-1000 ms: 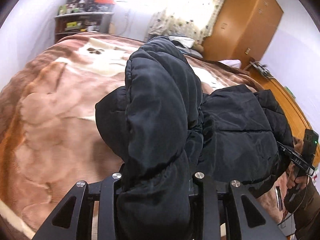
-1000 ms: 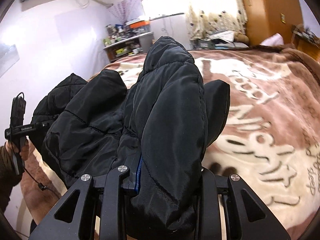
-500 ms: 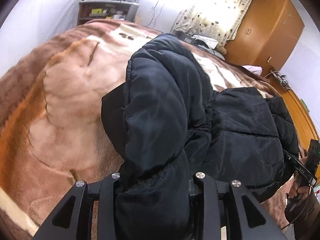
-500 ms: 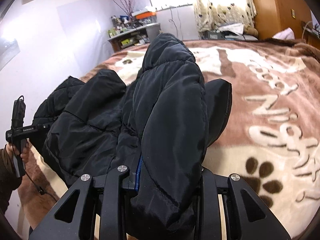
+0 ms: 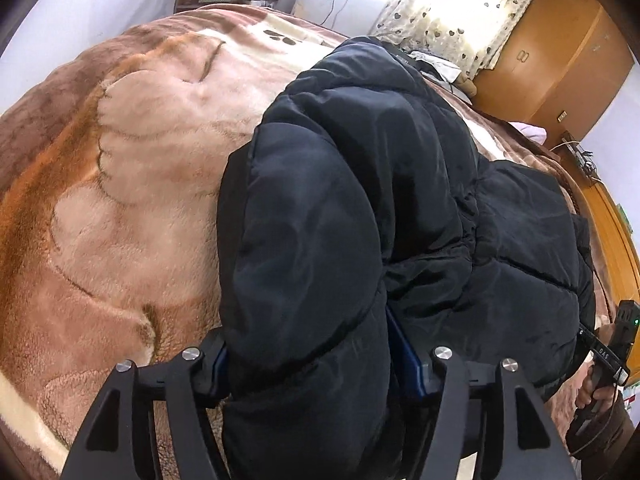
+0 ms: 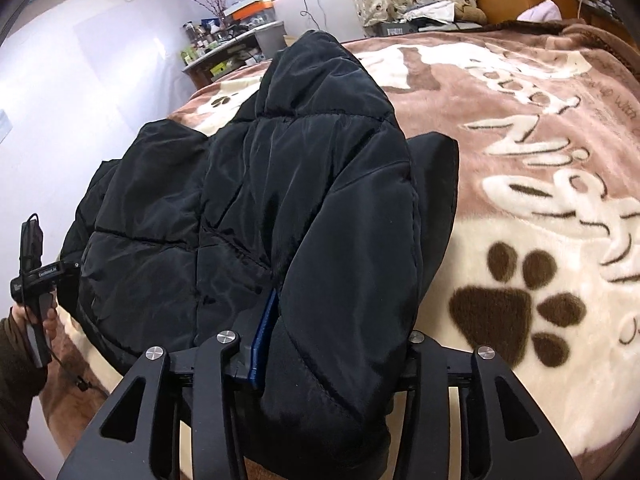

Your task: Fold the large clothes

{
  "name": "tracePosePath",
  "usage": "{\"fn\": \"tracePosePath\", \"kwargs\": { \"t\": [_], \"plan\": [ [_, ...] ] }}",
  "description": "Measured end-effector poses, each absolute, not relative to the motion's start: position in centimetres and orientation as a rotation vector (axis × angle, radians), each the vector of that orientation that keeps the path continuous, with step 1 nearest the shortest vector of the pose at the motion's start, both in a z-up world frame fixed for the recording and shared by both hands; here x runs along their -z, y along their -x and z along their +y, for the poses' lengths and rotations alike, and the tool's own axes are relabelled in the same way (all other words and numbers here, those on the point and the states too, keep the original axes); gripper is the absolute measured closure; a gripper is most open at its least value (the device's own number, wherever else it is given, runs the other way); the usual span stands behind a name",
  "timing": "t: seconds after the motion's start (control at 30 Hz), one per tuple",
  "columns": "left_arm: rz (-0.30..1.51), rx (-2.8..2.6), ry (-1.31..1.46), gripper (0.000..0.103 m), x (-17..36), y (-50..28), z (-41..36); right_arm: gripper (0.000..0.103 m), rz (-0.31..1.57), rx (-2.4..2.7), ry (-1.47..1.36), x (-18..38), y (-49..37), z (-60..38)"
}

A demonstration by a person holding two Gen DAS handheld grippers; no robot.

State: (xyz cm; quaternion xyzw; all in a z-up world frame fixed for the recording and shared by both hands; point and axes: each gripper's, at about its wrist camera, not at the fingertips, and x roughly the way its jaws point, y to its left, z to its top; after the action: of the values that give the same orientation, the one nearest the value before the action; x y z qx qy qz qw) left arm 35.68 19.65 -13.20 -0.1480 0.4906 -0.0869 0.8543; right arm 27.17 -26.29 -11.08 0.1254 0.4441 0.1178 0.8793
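**Jacket held at both ends above the bed**

Black puffer jacket [image 5: 360, 216] fills the middle of both views, bunched into thick quilted folds and spread over a plush brown and cream blanket [image 5: 120, 184] that covers the bed. One padded edge of it runs straight down into the left gripper [image 5: 316, 364], whose blue-lined fingers [image 5: 404, 356] are clamped on the fabric from either side. The opposite edge is pinched the same way in the right gripper [image 6: 332, 344], with a blue pad [image 6: 262, 340] pressing into the cloth; its other finger is mostly buried under the padding, so only the grasp itself is plain.

From the left wrist, the person's right hand [image 5: 596, 380] shows at the far right edge around its handle; from the right wrist, the left hand [image 6: 32, 320] shows at the far left edge.

On the blanket beside the jacket lie a dark paw print [image 6: 516, 304] and cream lettering. Beyond the bed stand a cluttered shelf [image 6: 236, 48], a heart-patterned curtain [image 5: 452, 20] and a wooden wardrobe [image 5: 556, 56].
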Motion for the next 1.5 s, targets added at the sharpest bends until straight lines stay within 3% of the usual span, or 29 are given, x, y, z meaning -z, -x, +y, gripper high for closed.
{"fn": "tracePosePath", "kwargs": {
  "t": [0.2,0.33,0.5,0.7,0.93,1.5],
  "plan": [
    [1.054,0.135,0.301,0.032,12.7,-35.1,19.3,0.051,0.951,-0.21,-0.241,10.9,-27.3,-25.9],
    [1.067,0.114,0.303,0.028,12.1,-34.5,19.3,0.036,0.961,-0.154,-0.208,10.6,-27.1,-25.7],
    [1.038,0.096,0.268,0.021,10.0,-32.8,19.2,0.025,0.952,-0.079,-0.192,9.4,-26.1,-26.1],
    [0.967,0.118,0.247,0.002,6.1,-29.6,18.6,0.025,0.853,0.006,-0.134,5.4,-23.4,-25.5],
    [0.951,0.078,0.111,0.002,3.2,-24.2,14.6,0.025,0.8,0.006,-0.053,2.0,-17.7,-20.2],
    [0.886,-0.068,-0.043,0.002,2.1,-11.3,10.4,0.025,0.822,0.052,-0.077,1.0,-6.8,-13.3]
  ]
}}
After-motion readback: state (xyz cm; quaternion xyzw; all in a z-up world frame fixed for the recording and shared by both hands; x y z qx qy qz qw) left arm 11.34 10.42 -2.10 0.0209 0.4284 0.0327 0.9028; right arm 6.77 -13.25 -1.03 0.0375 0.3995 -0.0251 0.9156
